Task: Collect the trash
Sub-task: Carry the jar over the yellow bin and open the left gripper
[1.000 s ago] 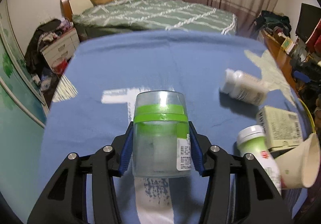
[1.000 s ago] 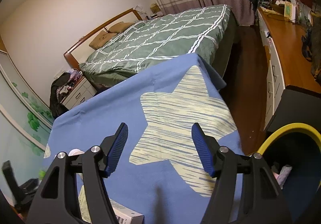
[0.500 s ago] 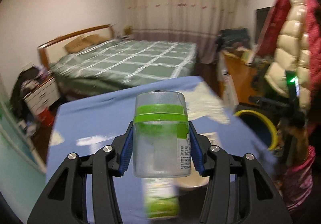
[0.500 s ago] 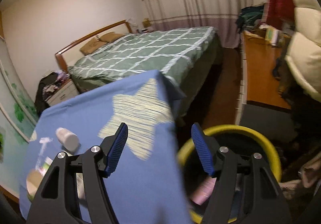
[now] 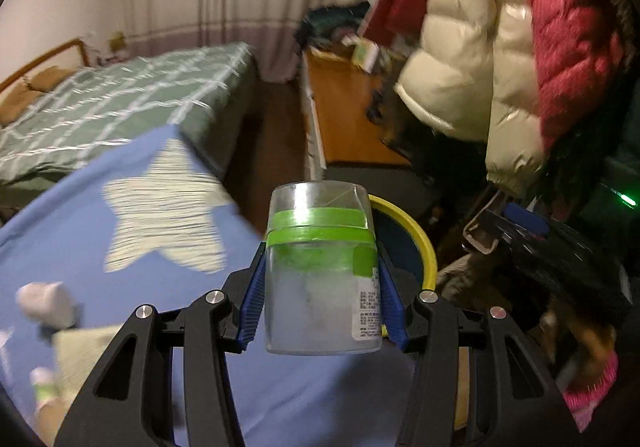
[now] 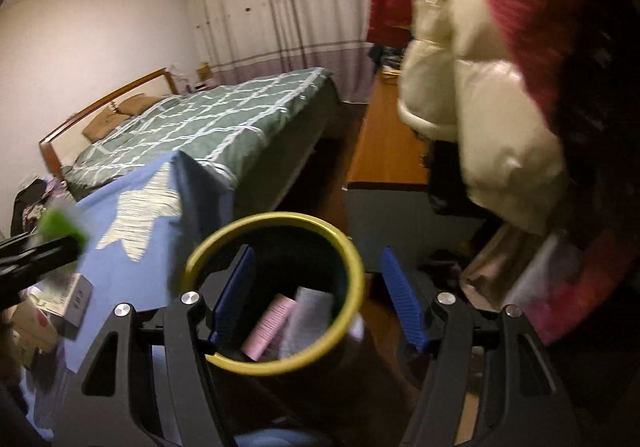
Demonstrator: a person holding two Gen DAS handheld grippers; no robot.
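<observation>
My left gripper is shut on a clear plastic jar with green bands and holds it in the air above the blue tablecloth's right edge. The yellow-rimmed trash bin stands just behind the jar. My right gripper is open and empty, hovering over the trash bin, which holds a pink tube and a grey wrapper. The left gripper with the jar's green band shows blurred at the left of the right wrist view.
On the table lie a white bottle, a beige box and a small green-banded bottle. A boxed item lies at the table's edge. Puffy jackets hang at right; a wooden desk and a bed lie beyond.
Both grippers have swung right from over the table toward the trash bin. The left one still holds the jar. The right gripper stays open and is now over the bin.
</observation>
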